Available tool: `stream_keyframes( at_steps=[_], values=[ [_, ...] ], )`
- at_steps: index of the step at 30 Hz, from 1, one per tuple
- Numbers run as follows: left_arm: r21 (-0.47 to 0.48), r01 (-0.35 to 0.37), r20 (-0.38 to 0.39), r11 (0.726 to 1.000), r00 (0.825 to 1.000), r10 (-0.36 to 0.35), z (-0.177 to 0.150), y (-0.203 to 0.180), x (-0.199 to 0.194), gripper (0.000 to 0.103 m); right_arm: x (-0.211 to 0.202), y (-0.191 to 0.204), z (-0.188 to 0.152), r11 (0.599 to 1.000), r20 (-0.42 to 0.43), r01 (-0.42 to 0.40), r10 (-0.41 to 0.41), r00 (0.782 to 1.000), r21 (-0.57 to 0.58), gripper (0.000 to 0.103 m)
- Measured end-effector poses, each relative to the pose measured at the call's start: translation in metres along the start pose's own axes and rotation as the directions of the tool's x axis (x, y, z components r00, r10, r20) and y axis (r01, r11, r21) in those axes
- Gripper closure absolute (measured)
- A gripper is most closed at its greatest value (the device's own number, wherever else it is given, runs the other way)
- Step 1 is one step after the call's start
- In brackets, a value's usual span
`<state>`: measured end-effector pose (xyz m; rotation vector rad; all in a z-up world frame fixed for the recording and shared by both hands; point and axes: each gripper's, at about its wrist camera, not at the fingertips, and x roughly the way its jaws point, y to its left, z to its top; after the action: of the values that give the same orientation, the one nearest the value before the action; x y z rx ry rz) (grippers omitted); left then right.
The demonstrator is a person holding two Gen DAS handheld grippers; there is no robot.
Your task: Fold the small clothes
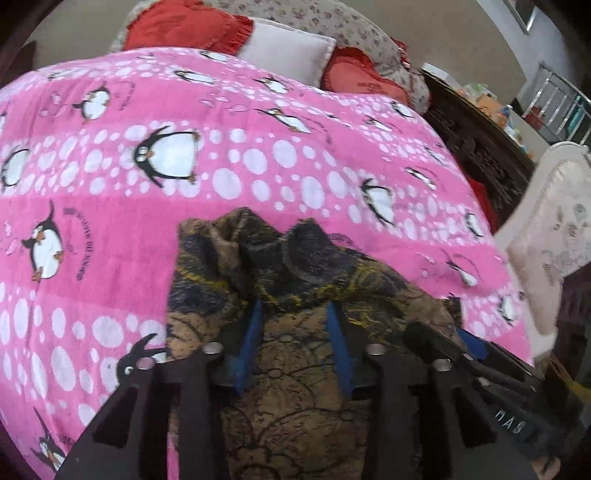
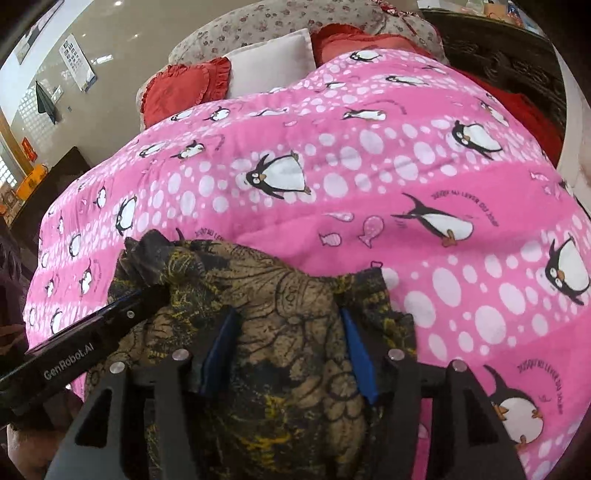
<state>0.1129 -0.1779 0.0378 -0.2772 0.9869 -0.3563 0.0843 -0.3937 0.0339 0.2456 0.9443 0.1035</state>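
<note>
Left wrist view. Left gripper [image 1: 295, 310] at 6 o'clock, blue fingers [image 1: 248, 343] set fairly wide, tips buried under a bunched fold of the cloth [image 1: 295, 354]. Fabric fills the gap between them; whether they pinch it, cannot tell. Cloth is brown-and-dark patterned, with yellow streaks, heaped at centre-bottom on the pink penguin blanket [image 1: 147, 177]. Right gripper [image 1: 436, 341] comes in from 4 o'clock, its tip against the cloth's right edge; jaw state not readable here. Red cushions [image 1: 184, 26] and a white pillow [image 1: 288, 48] at 12 o'clock. Dark carved furniture [image 1: 476, 144] at 2 o'clock.

Right wrist view. Right gripper [image 2: 288, 314] at 6 o'clock, blue fingers [image 2: 356, 350] spread wide, a rounded hump of cloth [image 2: 280, 332] bulging between them; grip cannot be told. Cloth lies at lower centre on the blanket [image 2: 369, 166]. Left gripper [image 2: 147, 291] enters from 8 o'clock, tip pushed into the dark crumpled corner of the cloth at 9 o'clock; its jaws are hidden in the fabric. Red cushion [image 2: 177, 92] and white pillow [image 2: 269, 62] at 12 o'clock.
</note>
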Motion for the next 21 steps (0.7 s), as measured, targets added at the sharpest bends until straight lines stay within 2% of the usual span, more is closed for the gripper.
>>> stream_keyframes(
  at_steps=[3,4,5,6,7,9,10,11,12,13,15,17,19,21],
  values=[
    [0.021,0.044,-0.042,0.999,0.998,-0.043,0.002,0.007,-0.03,0.08,-0.024,-0.013,0.007,0.994,-0.018,-0.086,0.088,0.996,0.063,0.04],
    [0.028,0.063,-0.028,0.998,0.998,-0.062,-0.002,0.011,-0.043,0.073,-0.039,-0.022,0.007,0.992,-0.001,-0.103,0.103,0.995,0.078,0.04],
    [0.035,0.078,-0.008,0.996,0.997,-0.078,-0.008,0.015,-0.056,0.061,-0.058,-0.032,0.006,0.988,0.038,-0.128,0.125,0.991,0.085,0.039],
    [0.039,0.091,0.01,0.995,0.996,-0.092,-0.019,0.023,-0.068,0.055,-0.078,-0.044,0.003,0.984,0.081,-0.156,0.15,0.985,0.083,0.035],
    [0.039,0.105,0.015,0.994,0.994,-0.106,-0.031,0.031,-0.075,0.05,-0.093,-0.055,-0.001,0.982,0.106,-0.17,0.161,0.981,0.084,0.03],
    [0.019,0.142,-0.036,0.99,0.989,-0.141,-0.05,0.042,-0.071,0.05,-0.11,-0.073,-0.014,0.972,0.123,-0.217,0.206,0.971,0.092,0.027],
    [0.0,0.171,-0.071,0.985,0.983,-0.171,-0.059,0.046,-0.065,0.05,-0.111,-0.081,-0.024,0.958,0.106,-0.272,0.262,0.959,0.096,0.027],
    [-0.011,0.19,-0.068,0.982,0.979,-0.191,-0.068,0.048,-0.063,0.047,-0.109,-0.085,-0.032,0.944,0.08,-0.315,0.308,0.948,0.101,0.027],
    [0.02,0.204,-0.008,0.979,0.979,-0.204,-0.077,0.047,-0.069,0.044,-0.102,-0.087,-0.043,0.923,0.04,-0.369,0.367,0.929,0.106,0.027],
    [0.025,0.223,-0.01,0.975,0.975,-0.223,-0.08,0.046,-0.071,0.04,-0.095,-0.087,-0.052,0.91,0.002,-0.402,0.404,0.915,0.107,0.027],
    [0.018,0.242,-0.01,0.97,0.97,-0.242,-0.081,0.043,-0.071,0.04,-0.073,-0.081,-0.064,0.898,-0.084,-0.431,0.438,0.895,0.089,0.026],
    [0.006,0.25,-0.018,0.968,0.968,-0.249,-0.08,0.044,-0.071,0.039,-0.072,-0.073,-0.066,0.896,-0.049,-0.444,0.445,0.894,0.023,0.025],
    [-0.003,0.266,-0.011,0.964,0.964,-0.266,-0.079,0.046,-0.069,0.038,-0.064,-0.068,-0.057,0.876,-0.05,-0.482,0.482,0.875,0.009,0.025],
    [-0.027,0.302,0.013,0.953,0.953,-0.302,-0.08,0.052,-0.069,0.037,-0.051,-0.065,-0.043,0.867,-0.021,-0.498,0.498,0.867,0.011,0.025]
  ],
)
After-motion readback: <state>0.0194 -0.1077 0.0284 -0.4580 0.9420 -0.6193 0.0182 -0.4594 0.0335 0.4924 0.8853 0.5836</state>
